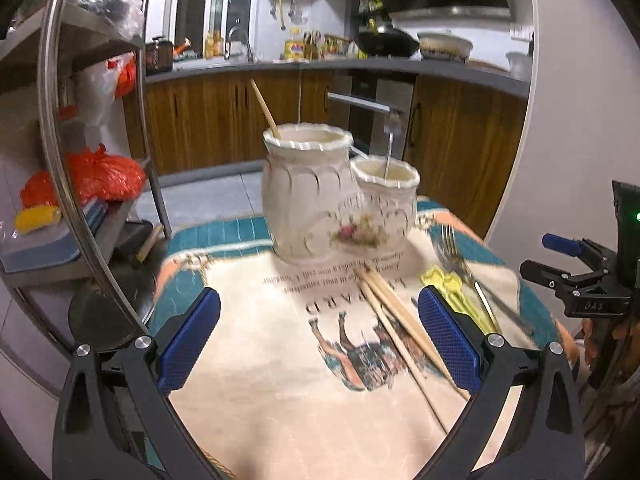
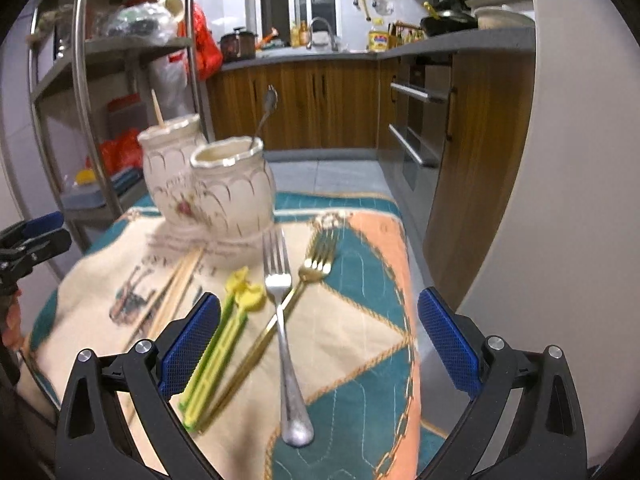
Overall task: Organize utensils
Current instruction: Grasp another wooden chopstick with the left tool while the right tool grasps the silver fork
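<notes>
Right hand-held gripper (image 2: 319, 344) wide, empty: lower over silver fork (image 2: 285, 332) handle at frame centre, clear of crossing gold fork (image 2: 280, 312).

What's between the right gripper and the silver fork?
Nothing visible. The right gripper is open above the cloth, with the silver fork between its fingers. The silver fork does lie across the gold fork, touching it.

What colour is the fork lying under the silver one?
Gold; clearest in the right wrist view.
</notes>
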Action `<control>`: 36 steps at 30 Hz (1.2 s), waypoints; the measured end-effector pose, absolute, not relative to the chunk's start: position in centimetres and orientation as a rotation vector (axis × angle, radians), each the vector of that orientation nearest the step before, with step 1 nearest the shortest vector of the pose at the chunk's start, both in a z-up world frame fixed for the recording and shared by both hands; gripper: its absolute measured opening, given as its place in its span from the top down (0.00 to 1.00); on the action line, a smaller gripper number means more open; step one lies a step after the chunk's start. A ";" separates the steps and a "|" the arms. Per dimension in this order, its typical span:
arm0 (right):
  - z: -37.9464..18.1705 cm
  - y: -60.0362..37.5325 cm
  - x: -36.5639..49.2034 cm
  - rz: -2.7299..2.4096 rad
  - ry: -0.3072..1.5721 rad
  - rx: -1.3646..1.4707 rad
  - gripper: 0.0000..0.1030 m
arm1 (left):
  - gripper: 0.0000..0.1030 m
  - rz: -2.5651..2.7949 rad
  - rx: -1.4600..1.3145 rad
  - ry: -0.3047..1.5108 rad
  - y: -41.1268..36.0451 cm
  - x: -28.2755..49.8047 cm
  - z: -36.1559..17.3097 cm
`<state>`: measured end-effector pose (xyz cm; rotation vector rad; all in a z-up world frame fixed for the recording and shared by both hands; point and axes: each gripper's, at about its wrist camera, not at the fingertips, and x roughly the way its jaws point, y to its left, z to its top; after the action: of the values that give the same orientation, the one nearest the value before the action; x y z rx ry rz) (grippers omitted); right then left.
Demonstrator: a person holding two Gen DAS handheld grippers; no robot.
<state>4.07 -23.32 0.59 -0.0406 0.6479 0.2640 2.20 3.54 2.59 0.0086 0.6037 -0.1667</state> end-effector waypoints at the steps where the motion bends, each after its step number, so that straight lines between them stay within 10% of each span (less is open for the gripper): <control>1: 0.3 -23.3 4.1 0.264 0.658 -0.043 0.05 | 0.05 -0.168 0.011 0.618 3.2 2.3 2.1; 10: -1.6 -23.0 4.7 0.266 0.737 -0.066 0.10 | 0.05 -0.210 0.109 0.735 -0.2 2.8 -1.8; 16: -2.3 -22.3 4.9 0.342 0.805 -0.067 0.56 | 0.17 -0.257 0.138 0.755 -1.4 2.4 -2.6; 22: -2.2 -20.9 5.3 0.364 0.824 -0.124 0.78 | 0.46 -0.317 0.168 0.791 -2.6 2.3 -3.1; 36: -2.9 -20.2 7.3 0.344 0.905 -0.241 0.79 | 0.70 -0.323 0.172 0.867 -1.8 3.8 -3.3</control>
<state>7.35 -20.21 -2.88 -0.2409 0.9052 0.3442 3.82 -1.84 -3.26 0.1717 0.8668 -0.3226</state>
